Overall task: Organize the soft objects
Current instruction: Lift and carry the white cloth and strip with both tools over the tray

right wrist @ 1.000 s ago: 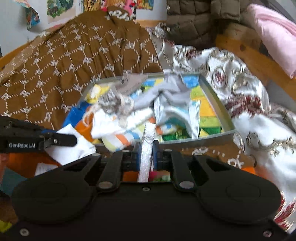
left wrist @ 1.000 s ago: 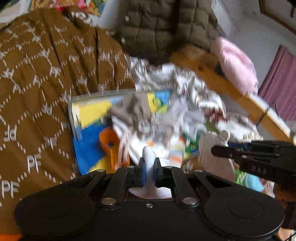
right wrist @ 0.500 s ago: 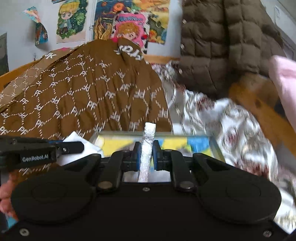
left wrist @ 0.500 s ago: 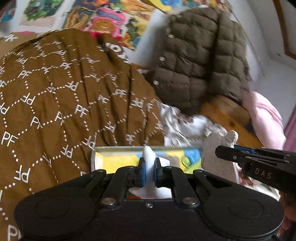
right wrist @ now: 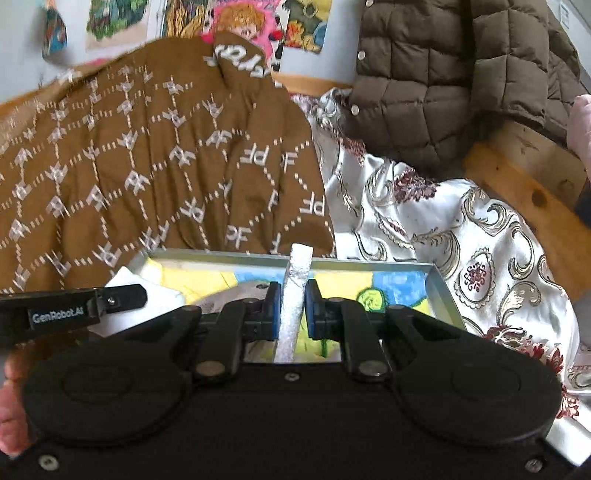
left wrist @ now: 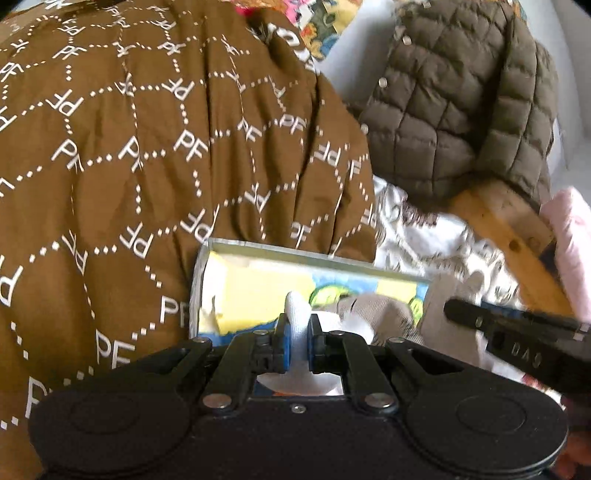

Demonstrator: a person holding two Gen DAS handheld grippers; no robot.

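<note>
You hold two grippers over one grey tray (right wrist: pixel 439 291). The left gripper (left wrist: pixel 298 341) is clamped on one white cloth (left wrist: pixel 295 314); the right gripper (right wrist: pixel 291 306) is clamped on another cloth edge (right wrist: pixel 297 280), upright between the pads. The gripper bodies hide each cloth's lower part.

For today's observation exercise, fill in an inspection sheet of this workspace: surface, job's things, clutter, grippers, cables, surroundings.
Surface: white patterned bedspread.
Job's things: shallow tray with colourful lining; white cloth; pale grey cloth.
Clutter: brown PF-print blanket behind the tray; quilted olive jacket; pink pillow.
Grippers: left gripper shut on the white cloth; right gripper shut on the pale grey cloth.
Cables: nothing seen.
Surroundings: wooden bed frame; cartoon posters on the wall.
</note>
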